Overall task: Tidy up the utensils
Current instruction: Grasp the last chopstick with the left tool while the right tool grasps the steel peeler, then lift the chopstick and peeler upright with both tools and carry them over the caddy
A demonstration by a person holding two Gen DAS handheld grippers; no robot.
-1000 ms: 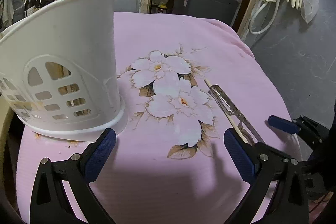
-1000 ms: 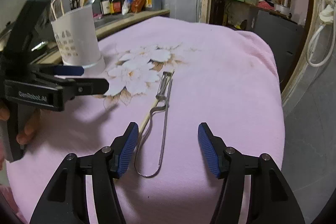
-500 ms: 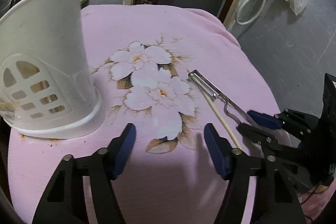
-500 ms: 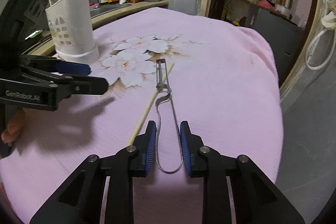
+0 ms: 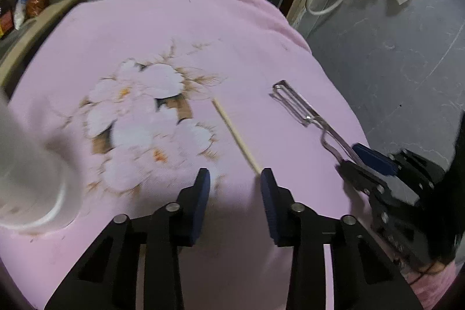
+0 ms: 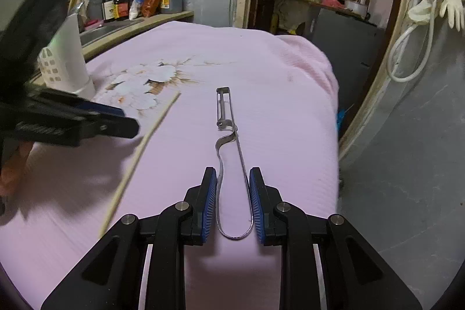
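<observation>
peeler [image 6: 229, 135] clamped, right gripper [image 6: 233, 201] | cloth edge [image 6: 334, 112] near (right)

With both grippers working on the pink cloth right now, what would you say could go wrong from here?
1. The right gripper pinches only the springy loop of the metal wire-handled peeler; the peeler may twist or slip when lifted.
2. The left gripper is closing with the thin wooden chopstick at its right pad, not centred, so it may roll away.
3. The grippers work close together and might collide.
</observation>
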